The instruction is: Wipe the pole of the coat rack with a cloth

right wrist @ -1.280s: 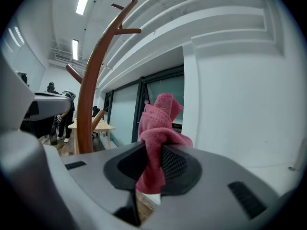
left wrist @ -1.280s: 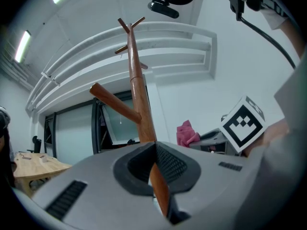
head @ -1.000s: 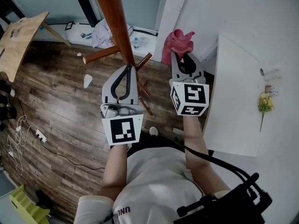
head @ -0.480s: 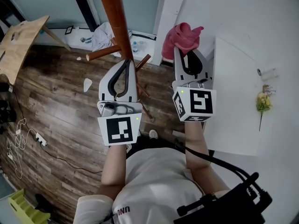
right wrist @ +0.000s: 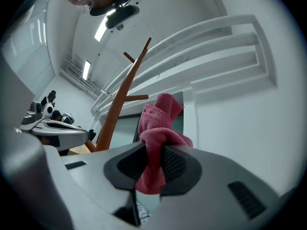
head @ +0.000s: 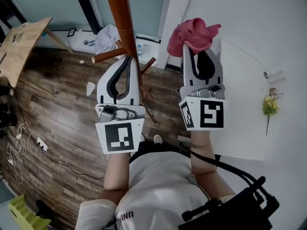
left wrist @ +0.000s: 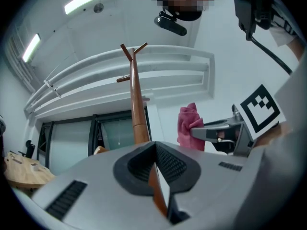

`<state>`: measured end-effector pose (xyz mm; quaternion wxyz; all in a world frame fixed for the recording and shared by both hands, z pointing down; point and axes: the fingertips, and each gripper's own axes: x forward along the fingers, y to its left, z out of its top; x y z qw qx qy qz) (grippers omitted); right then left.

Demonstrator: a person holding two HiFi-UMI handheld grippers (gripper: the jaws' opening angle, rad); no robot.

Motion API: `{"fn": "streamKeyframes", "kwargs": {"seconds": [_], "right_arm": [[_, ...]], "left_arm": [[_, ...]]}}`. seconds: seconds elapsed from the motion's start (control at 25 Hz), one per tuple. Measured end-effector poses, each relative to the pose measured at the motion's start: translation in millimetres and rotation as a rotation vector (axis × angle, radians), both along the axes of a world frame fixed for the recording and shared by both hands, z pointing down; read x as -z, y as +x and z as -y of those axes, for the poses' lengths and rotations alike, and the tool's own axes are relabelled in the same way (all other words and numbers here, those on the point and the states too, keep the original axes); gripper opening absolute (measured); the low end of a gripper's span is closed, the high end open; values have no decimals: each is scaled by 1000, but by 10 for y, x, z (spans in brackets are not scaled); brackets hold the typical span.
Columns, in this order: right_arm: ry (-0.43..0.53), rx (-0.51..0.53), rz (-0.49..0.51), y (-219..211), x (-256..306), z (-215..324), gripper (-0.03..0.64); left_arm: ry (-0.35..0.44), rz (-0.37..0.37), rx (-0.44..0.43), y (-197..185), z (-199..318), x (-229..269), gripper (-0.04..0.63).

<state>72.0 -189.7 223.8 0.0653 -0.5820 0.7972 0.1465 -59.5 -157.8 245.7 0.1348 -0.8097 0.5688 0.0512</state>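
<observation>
The coat rack's brown wooden pole (head: 120, 18) rises toward me at the top centre of the head view, its branches (left wrist: 132, 51) high up in the left gripper view. My left gripper (head: 127, 61) is shut with nothing in it, its tips just beside the pole's right edge; the pole (left wrist: 136, 109) shows behind the closed jaws (left wrist: 154, 145). My right gripper (head: 200, 49) is shut on a pink cloth (head: 193, 34), which bunches out past the fingertips. The cloth (right wrist: 160, 116) hangs to the right of the pole (right wrist: 120, 104), apart from it.
A white table (head: 244, 104) on the right carries a yellow flower (head: 271, 105) and a small object (head: 277, 74). The rack's legs (head: 110, 55) spread over the wood floor. A wooden table (head: 21, 42) stands far left, clothes (head: 108, 35) lie by the window, a power strip (head: 41, 142) lower left.
Both grippers have risen toward the camera. The right one carried the pink cloth upward and slightly right; the left one edged left along the pole.
</observation>
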Motion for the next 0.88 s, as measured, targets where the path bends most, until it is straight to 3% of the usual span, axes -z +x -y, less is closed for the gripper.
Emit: {"fn": "streamKeyframes", "kwargs": {"seconds": [0.88], "right_arm": [[32, 11, -25, -92, 75, -81, 78]], "left_arm": [[6, 3, 13, -55, 6, 25, 12]]}}
